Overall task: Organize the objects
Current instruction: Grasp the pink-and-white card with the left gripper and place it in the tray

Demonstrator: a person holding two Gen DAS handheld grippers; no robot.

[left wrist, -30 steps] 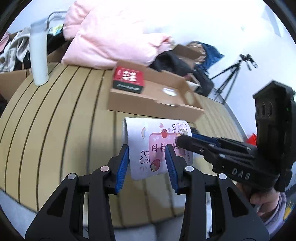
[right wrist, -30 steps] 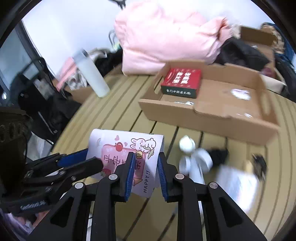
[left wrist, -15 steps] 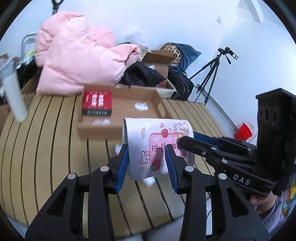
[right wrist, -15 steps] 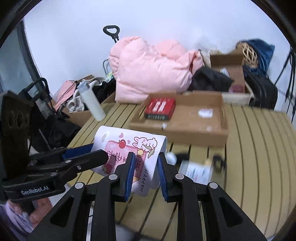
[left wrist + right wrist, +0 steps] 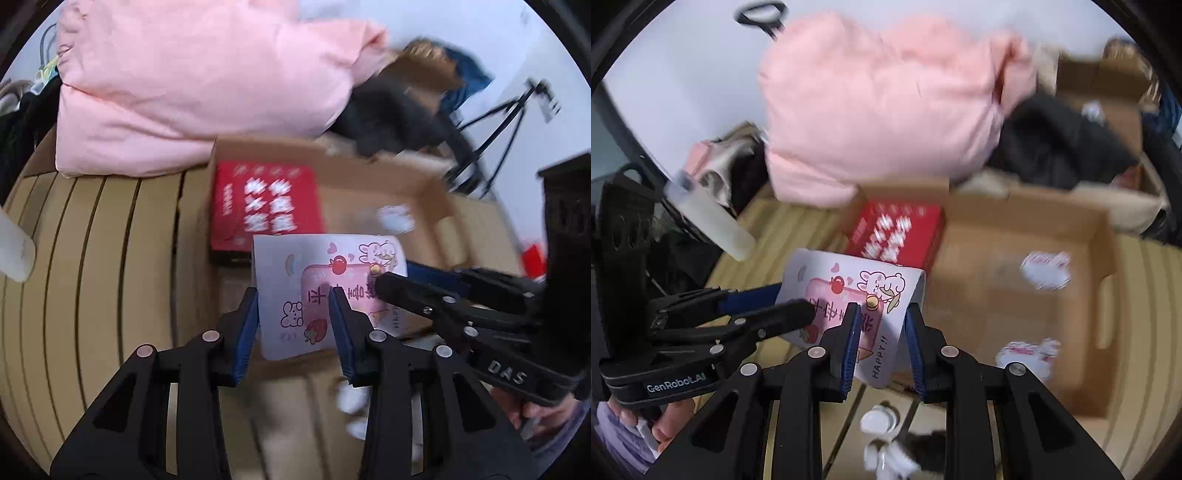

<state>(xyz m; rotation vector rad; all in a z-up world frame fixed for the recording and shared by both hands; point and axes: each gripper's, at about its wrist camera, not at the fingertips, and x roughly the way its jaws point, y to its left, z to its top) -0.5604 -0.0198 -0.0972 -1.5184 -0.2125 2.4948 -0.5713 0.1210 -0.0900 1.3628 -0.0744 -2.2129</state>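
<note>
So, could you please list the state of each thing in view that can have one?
left gripper: shut on the cartoon-print packet.
right gripper: shut on the same packet.
cartoon-print packet: held in the air by both grippers, over the near edge of the box.
cardboard box: open-topped, on the slatted table.
red carton: lying flat inside the box.
white bottle: blurred; lid cannot be told.

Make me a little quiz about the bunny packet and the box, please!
1. True or false: both the left gripper and the right gripper hold the bunny packet.
2. What colour is the box lying in the cardboard tray?
3. The pink quilt lies: A) behind the tray, B) inside it.

Key: 1 true. 2 red. 3 A.
</note>
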